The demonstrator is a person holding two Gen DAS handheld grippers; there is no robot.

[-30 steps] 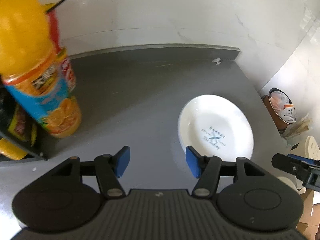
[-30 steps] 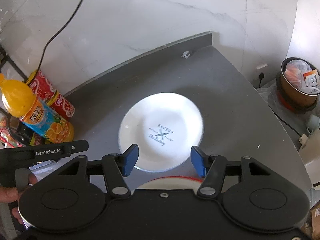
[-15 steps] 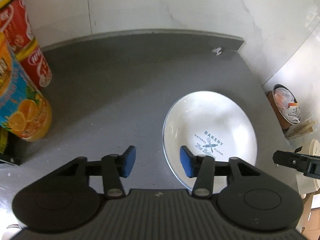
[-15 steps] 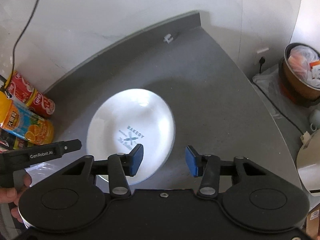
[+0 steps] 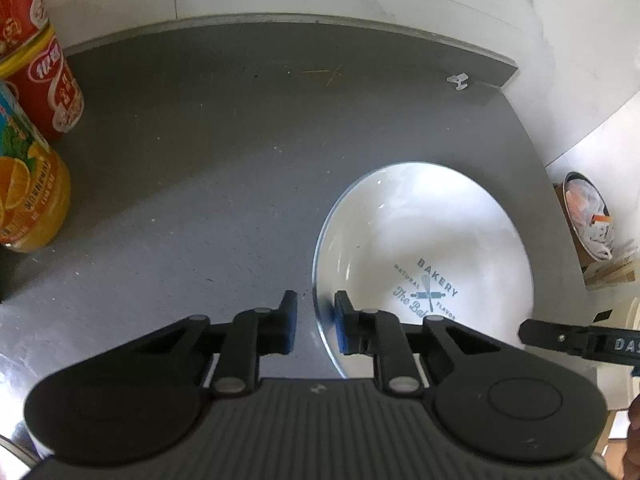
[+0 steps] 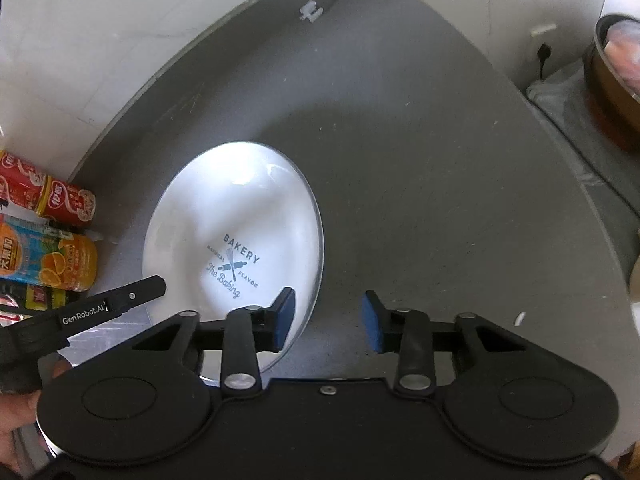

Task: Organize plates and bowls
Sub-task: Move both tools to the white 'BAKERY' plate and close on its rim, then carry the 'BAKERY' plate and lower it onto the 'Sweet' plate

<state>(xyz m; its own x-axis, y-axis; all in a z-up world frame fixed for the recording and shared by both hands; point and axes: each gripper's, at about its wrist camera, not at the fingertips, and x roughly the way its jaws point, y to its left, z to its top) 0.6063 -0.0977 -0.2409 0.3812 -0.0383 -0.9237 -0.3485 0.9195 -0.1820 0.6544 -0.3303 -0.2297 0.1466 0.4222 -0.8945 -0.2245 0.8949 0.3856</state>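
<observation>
The plate [image 5: 424, 240] lies flat on the grey tabletop [image 5: 208, 152], well clear of the wall. My left fingers [image 5: 314, 330] straddle its near-left rim, narrowed but with a gap showing, so I judge they are not yet gripping it. My right fingers [image 6: 326, 320] are spread wide and hold nothing; one pad sits over the plate's right edge, the other over bare tabletop. A juice bottle [image 5: 28, 192] and red cans [image 5: 44, 80] stand off to the left. No bowl or stack is in view, so sorting seems barely begun: the plate remains unlifted.
</observation>
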